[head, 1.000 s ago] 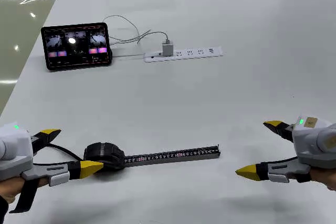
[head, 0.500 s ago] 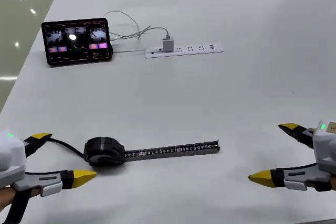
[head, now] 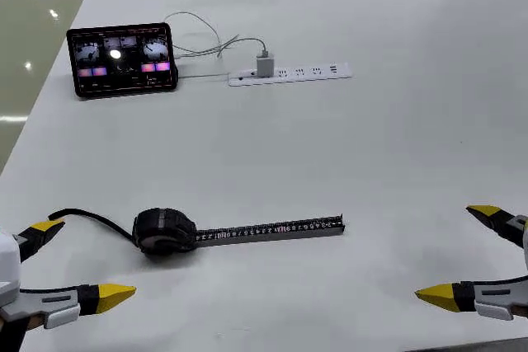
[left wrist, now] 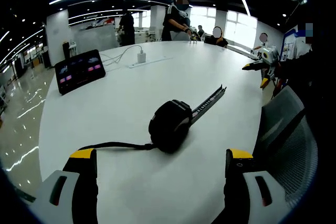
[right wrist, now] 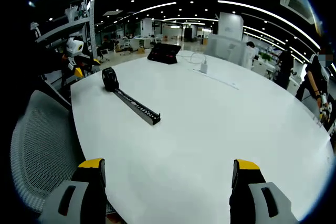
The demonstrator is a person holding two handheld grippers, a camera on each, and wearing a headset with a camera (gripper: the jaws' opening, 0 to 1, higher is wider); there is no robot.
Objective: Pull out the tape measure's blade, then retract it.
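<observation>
A black tape measure (head: 164, 232) lies on the white table (head: 330, 146), its blade (head: 272, 229) drawn out to the right and lying flat. A black wrist strap (head: 87, 216) trails off its left side. My left gripper (head: 78, 261) is open at the lower left, a short way short of the case (left wrist: 170, 124), touching nothing. My right gripper (head: 470, 255) is open at the lower right, well away from the blade's tip (right wrist: 154, 119). Across the table in the right gripper view sits the case (right wrist: 109, 77).
A tablet (head: 123, 59) with a lit screen stands at the back left, with a white power strip (head: 289, 75) and its charger cables to its right. A grey mesh chair (right wrist: 37, 145) is beside the table's near edge. People stand in the room behind.
Both grippers have drawn back toward me and outward, away from the tape measure. The left one no longer reaches the case. The tape measure and its blade lie as before.
</observation>
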